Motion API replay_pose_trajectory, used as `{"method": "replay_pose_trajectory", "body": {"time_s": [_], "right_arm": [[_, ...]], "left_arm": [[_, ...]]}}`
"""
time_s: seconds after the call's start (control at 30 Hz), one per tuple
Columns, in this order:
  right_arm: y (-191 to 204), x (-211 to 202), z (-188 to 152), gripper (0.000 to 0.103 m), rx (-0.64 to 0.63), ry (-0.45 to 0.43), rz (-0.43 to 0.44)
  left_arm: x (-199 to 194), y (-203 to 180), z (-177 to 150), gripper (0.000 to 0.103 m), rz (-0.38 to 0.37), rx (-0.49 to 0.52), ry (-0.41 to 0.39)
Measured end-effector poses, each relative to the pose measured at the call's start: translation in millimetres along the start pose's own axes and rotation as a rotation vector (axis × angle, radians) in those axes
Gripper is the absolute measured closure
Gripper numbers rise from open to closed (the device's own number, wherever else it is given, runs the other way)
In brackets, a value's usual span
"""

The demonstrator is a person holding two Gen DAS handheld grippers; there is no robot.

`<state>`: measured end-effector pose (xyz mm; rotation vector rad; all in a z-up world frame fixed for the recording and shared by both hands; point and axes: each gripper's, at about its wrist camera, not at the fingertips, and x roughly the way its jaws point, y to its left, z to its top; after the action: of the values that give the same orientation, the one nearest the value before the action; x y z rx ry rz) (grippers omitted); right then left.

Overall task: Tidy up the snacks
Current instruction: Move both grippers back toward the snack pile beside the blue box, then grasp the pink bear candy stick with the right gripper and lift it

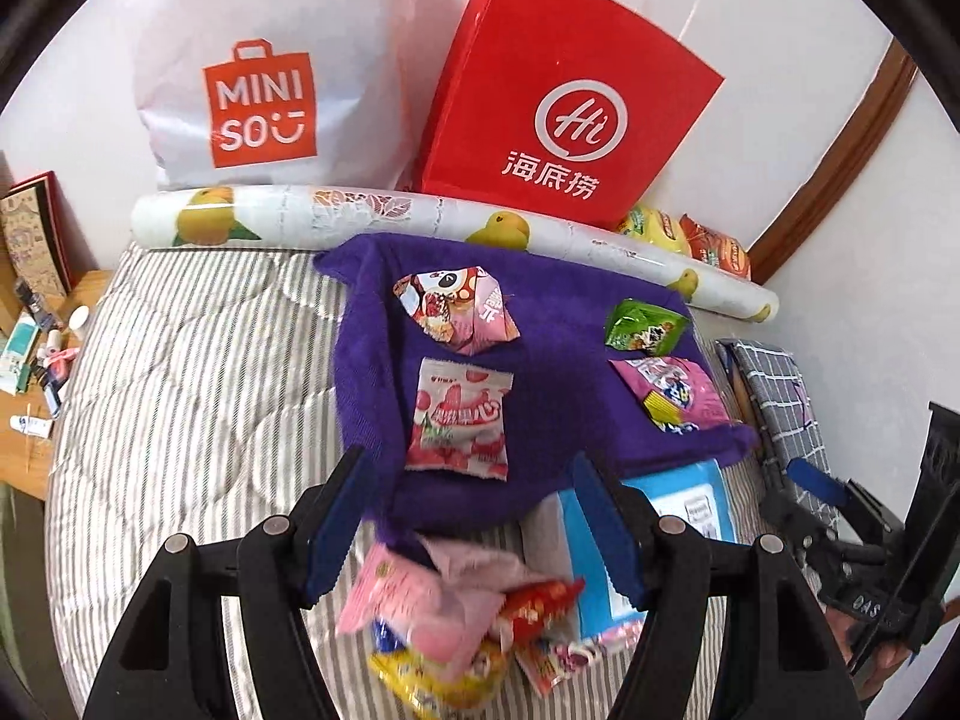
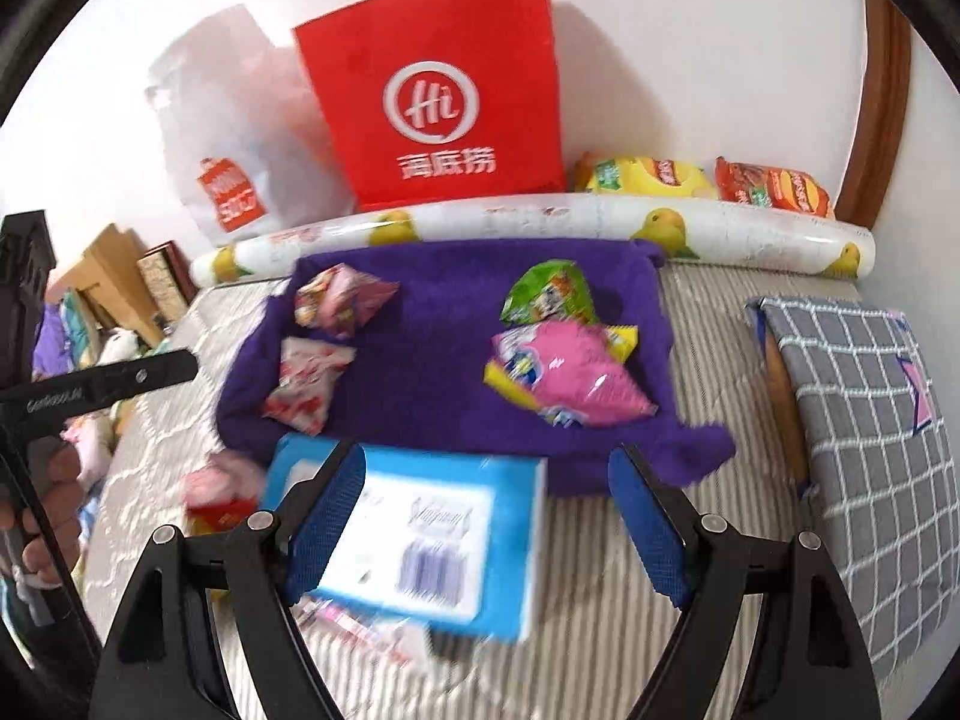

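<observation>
A purple towel (image 1: 558, 396) (image 2: 432, 354) lies on a striped bed. On its left side lie two pink snack packets (image 1: 459, 414) (image 2: 309, 384), one behind the other. On its right lie a green packet (image 1: 645, 324) (image 2: 549, 294) and a pink-and-yellow packet (image 1: 678, 393) (image 2: 570, 378). A pile of loose snack packets (image 1: 456, 612) lies in front of the towel beside a blue box (image 1: 654, 540) (image 2: 420, 540). My left gripper (image 1: 474, 528) is open and empty above the pile. My right gripper (image 2: 486, 522) is open and empty above the blue box.
A red paper bag (image 1: 570, 102) (image 2: 438, 90) and a white Miniso bag (image 1: 258, 72) stand against the wall behind a rolled duck-print sheet (image 1: 420, 216). Chip bags (image 2: 708, 180) lie at the back right. A grey checked pillow (image 2: 870, 438) is on the right, a cluttered side table (image 1: 36, 330) on the left.
</observation>
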<state>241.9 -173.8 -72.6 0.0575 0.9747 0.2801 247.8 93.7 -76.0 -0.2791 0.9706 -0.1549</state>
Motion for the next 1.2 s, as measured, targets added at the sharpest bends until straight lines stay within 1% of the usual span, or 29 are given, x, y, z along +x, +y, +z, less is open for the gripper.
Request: {"method": "replay_pose_trajectory", "body": {"time_s": [0.1,0.27,0.43,0.53,0.67,0.77,1.03,1.1,1.13,1.2], "right_arm": [[11.8,-12.2,-12.7,0.02,-0.016,0.001,0.036],[29.3,-25.7,-32.2,0.021,-0.052,-0.01,0.064],[49.3,-24.8,-50.7,0.028,-0.123,0.014,0.09],[62.5,-18.4,-62.4,0.03,-0.187,0.026,0.1],[75.9,-6.9,-76.1,0.036,-0.264,0.054,0.118],[84.1,-0.5,-83.1,0.036,-0.319,0.058,0.116],[105.2,24.1,-92.6,0.036,-0.463,0.094,0.125],[108.3,31.0,-94.7,0.041,-0.509,0.094,0.114],[107.8,34.7,-94.6,0.041,-0.516,0.088,0.102],[105.3,41.2,-94.5,0.041,-0.512,0.113,0.121]], "left_arm": [[-12.7,2.9,-9.2,0.036,0.006,0.001,-0.009],[-29.2,8.7,-24.4,0.036,0.011,0.0,-0.017],[-41.0,16.0,-37.2,0.036,0.014,0.0,-0.024],[-45.4,19.4,-43.7,0.036,0.011,0.0,-0.027],[-49.6,24.4,-51.0,0.036,0.011,0.005,-0.028],[-50.5,28.6,-53.2,0.036,0.013,0.008,-0.028],[-47.8,41.8,-56.6,0.036,0.006,-0.005,-0.021],[-46.7,43.6,-57.3,0.036,0.007,-0.007,-0.018],[-45.9,44.4,-57.8,0.036,0.007,-0.007,-0.017],[-44.2,46.3,-58.6,0.036,0.004,-0.011,-0.01]]}}
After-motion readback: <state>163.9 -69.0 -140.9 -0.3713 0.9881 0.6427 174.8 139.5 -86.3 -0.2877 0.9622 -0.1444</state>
